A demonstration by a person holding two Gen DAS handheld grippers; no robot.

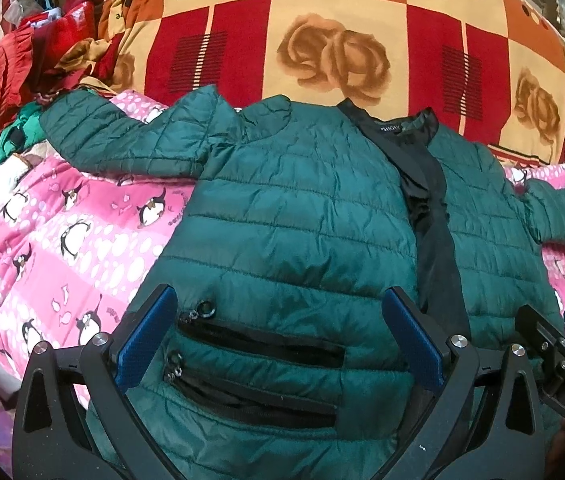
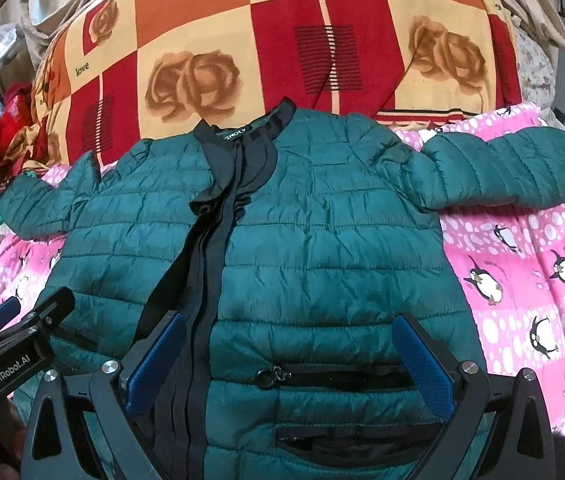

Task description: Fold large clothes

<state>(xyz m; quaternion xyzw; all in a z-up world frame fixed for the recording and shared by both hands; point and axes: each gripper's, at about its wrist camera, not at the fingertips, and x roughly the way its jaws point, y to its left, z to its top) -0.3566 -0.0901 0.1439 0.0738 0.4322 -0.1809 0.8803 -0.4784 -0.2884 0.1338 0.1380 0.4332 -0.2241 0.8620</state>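
A dark green quilted puffer jacket point(image 1: 302, 208) lies face up and spread flat on a pink penguin-print bedcover point(image 1: 62, 240); it also shows in the right wrist view point(image 2: 322, 220). Its black front placket point(image 2: 218, 208) runs down the middle and both sleeves stretch out sideways. My left gripper point(image 1: 278, 308) is open over the hem at the jacket's left half, above two zip pockets point(image 1: 258, 344). My right gripper point(image 2: 290, 332) is open over the hem at the right half, above a zip pocket point(image 2: 334, 376). Neither holds cloth.
A big red, orange and cream rose-print blanket point(image 1: 322, 40) is bunched up behind the jacket. A heap of red and green clothes point(image 1: 22, 80) lies at the far left. The right gripper's body shows at the lower right of the left wrist view point(image 1: 562, 360).
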